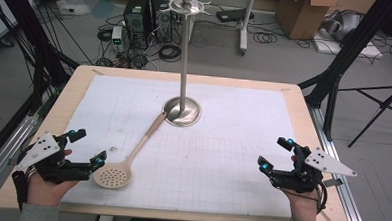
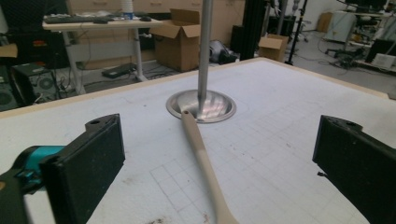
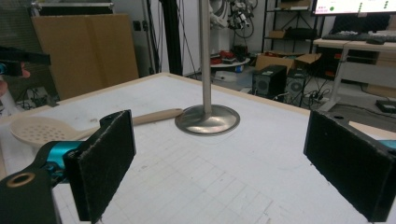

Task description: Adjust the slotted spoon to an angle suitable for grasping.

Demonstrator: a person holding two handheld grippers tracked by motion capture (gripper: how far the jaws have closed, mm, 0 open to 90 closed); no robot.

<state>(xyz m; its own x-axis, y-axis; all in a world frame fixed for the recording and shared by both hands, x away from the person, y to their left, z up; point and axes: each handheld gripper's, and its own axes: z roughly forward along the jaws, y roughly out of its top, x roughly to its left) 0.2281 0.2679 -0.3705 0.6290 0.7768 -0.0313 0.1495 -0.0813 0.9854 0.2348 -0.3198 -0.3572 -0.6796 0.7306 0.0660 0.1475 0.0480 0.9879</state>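
A beige slotted spoon [image 1: 127,160] lies flat on the white gridded mat, its perforated bowl near the front left and its handle end touching the base of a tall metal stand [image 1: 182,111]. The stand's pole rises to hooks at the top [image 1: 187,6]. My left gripper [image 1: 86,146] rests at the front left, open and empty, right beside the spoon's bowl. In the left gripper view the spoon handle [image 2: 201,158] runs between the jaws toward the stand base [image 2: 201,105]. My right gripper [image 1: 274,153] stands open and empty at the front right; its view has the spoon [image 3: 42,129] and stand [image 3: 207,119].
The mat covers a wooden table [image 1: 43,134] with a raised light rim. Beyond the far edge the floor holds computer towers [image 1: 145,18], cables and cardboard boxes [image 1: 306,15]. Black tripod legs [image 1: 336,71] stand off the right side.
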